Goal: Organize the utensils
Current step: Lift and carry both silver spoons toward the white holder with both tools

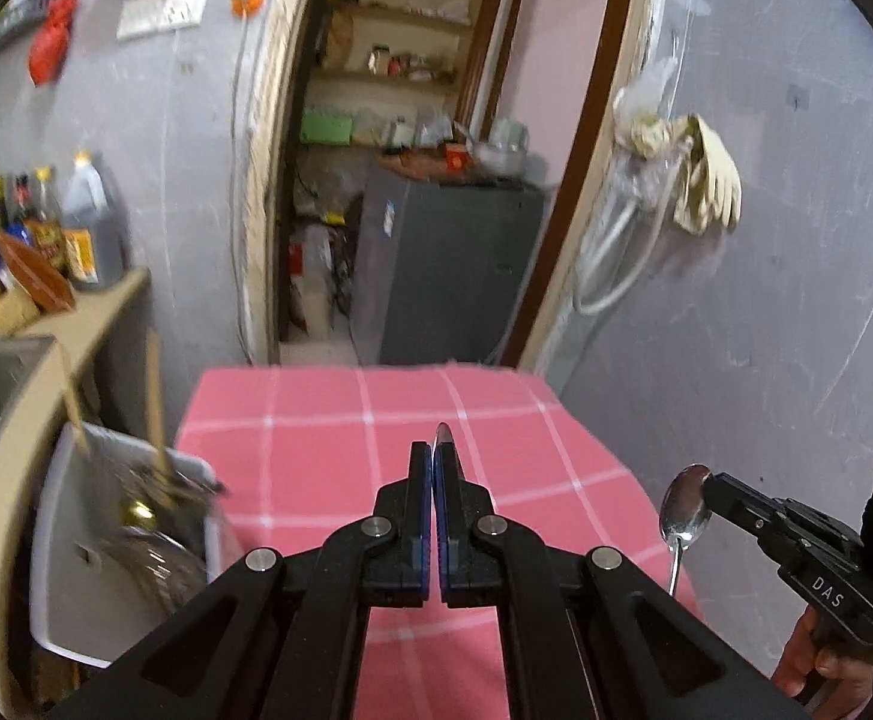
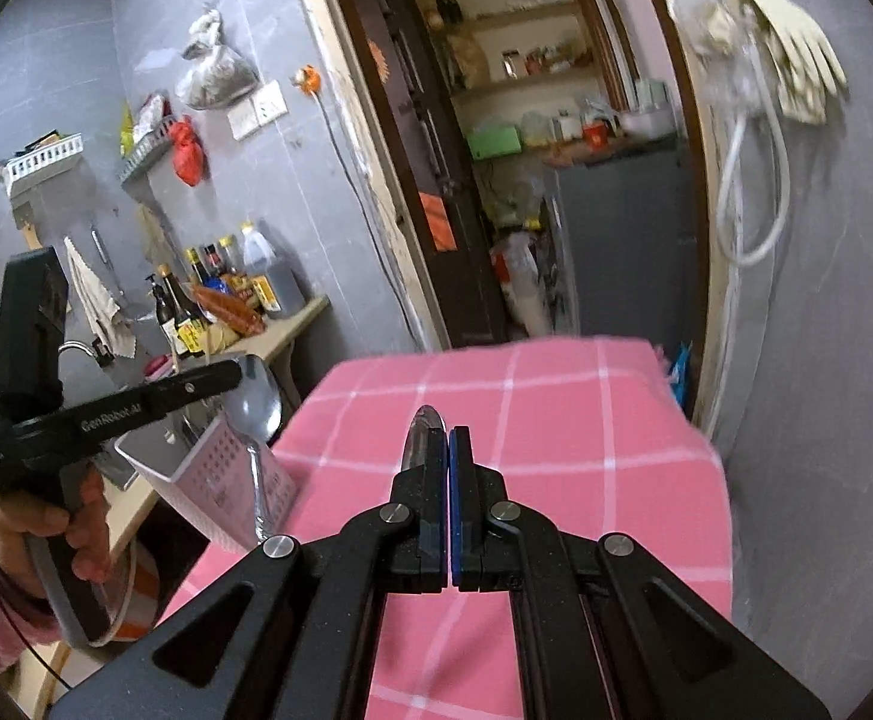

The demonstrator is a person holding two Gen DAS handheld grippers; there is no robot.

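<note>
My left gripper (image 1: pixel 433 450) is shut on a metal spoon (image 1: pixel 443 433), of which only a thin edge shows between the pads. In the right wrist view that spoon (image 2: pixel 253 405) hangs handle down from the left gripper (image 2: pixel 237 371), above a white perforated utensil basket (image 2: pixel 214 474). My right gripper (image 2: pixel 445 438) is shut on a second spoon (image 2: pixel 423 435), also seen edge-on. In the left wrist view this spoon (image 1: pixel 685 510) hangs by its bowl from the right gripper (image 1: pixel 706 483). Both grippers are held above the table with the pink checked cloth (image 1: pixel 316 450).
The white basket (image 1: pixel 64 540) left of the table holds wooden and metal utensils. A counter (image 1: pixel 118 300) with sauce bottles (image 1: pixel 85 222) and a sink lies further left. Behind the table is a doorway with a grey fridge (image 1: pixel 448 264). Gloves (image 1: pixel 706 180) and a hose hang on the right wall.
</note>
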